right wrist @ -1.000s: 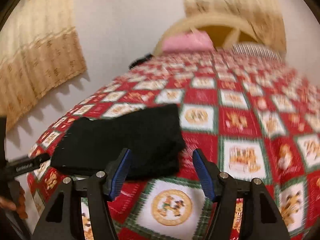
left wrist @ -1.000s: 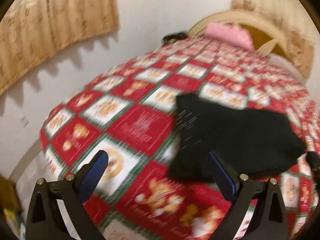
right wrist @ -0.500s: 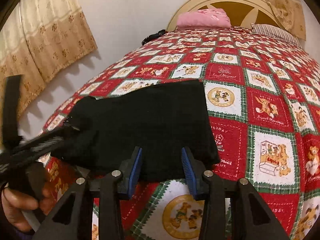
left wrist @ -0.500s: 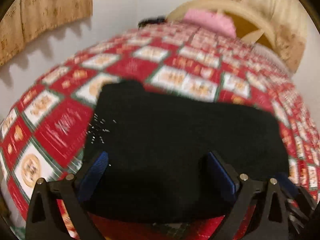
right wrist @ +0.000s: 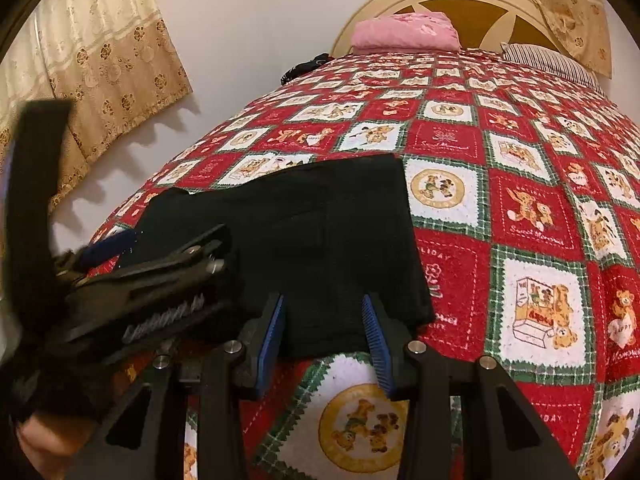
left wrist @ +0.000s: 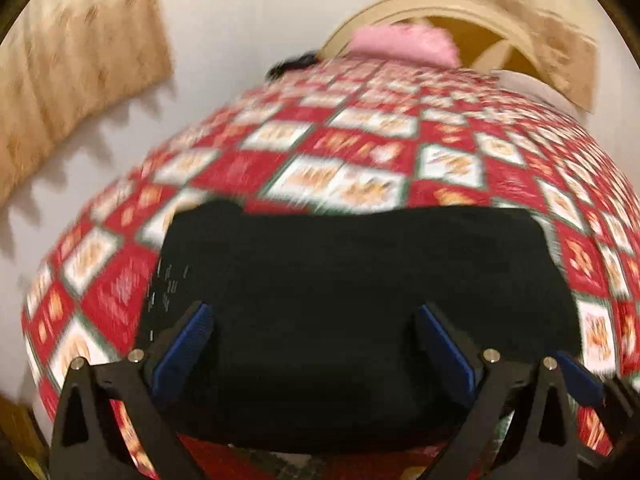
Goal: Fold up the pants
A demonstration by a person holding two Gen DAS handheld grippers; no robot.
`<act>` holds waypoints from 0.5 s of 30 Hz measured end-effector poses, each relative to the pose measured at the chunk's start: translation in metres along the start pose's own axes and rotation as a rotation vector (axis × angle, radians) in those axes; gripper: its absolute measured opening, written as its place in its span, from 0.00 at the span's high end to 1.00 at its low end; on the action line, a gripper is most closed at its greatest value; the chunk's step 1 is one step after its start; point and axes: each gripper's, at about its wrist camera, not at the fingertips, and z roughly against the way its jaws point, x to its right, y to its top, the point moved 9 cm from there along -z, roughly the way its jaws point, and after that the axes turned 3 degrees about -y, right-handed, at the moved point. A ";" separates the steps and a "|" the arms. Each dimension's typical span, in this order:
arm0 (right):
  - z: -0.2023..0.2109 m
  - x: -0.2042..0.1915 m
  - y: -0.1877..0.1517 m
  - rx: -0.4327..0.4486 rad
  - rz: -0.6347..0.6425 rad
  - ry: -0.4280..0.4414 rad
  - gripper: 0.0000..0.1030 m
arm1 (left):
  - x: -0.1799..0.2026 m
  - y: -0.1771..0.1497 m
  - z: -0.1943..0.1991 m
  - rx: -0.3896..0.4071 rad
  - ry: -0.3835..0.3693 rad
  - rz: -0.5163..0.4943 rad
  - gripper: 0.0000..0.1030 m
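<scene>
The black pants (right wrist: pixel 320 240) lie folded into a flat rectangle on the bed (right wrist: pixel 520 200), near its foot edge, on a red, white and green bedspread printed with teddy bears.

The right gripper (right wrist: pixel 324 332) sits at the near edge of the pants. Its jaws have just been closing and now stand partly apart, with the near hem between the blue pads (right wrist: pixel 272 336); the pads do not visibly press the cloth.

The left gripper (left wrist: pixel 316 344) hovers over the near left part of the pants with its jaws wide apart and nothing held.

At the head of the bed a pink pillow (right wrist: pixel 404 32) rests against the rounded headboard (right wrist: pixel 472 4). Patterned curtains (right wrist: pixel 100 60) hang on the left wall.
</scene>
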 end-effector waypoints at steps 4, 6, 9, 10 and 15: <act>0.000 0.002 -0.002 0.006 0.008 0.005 0.59 | -0.023 -0.020 -0.003 -0.018 0.015 0.094 0.00; 0.000 0.002 -0.002 0.006 0.009 0.000 0.59 | -0.025 -0.025 -0.001 -0.013 0.012 0.099 0.00; 0.000 0.000 -0.003 0.002 0.016 -0.006 0.59 | -0.034 -0.022 -0.012 -0.038 0.011 0.167 0.00; 0.000 0.000 -0.003 -0.001 0.017 -0.005 0.59 | -0.036 -0.018 -0.016 -0.043 0.007 0.188 0.00; 0.000 0.001 -0.004 -0.010 0.005 0.008 0.59 | -0.046 0.003 -0.040 -0.062 0.028 0.220 0.00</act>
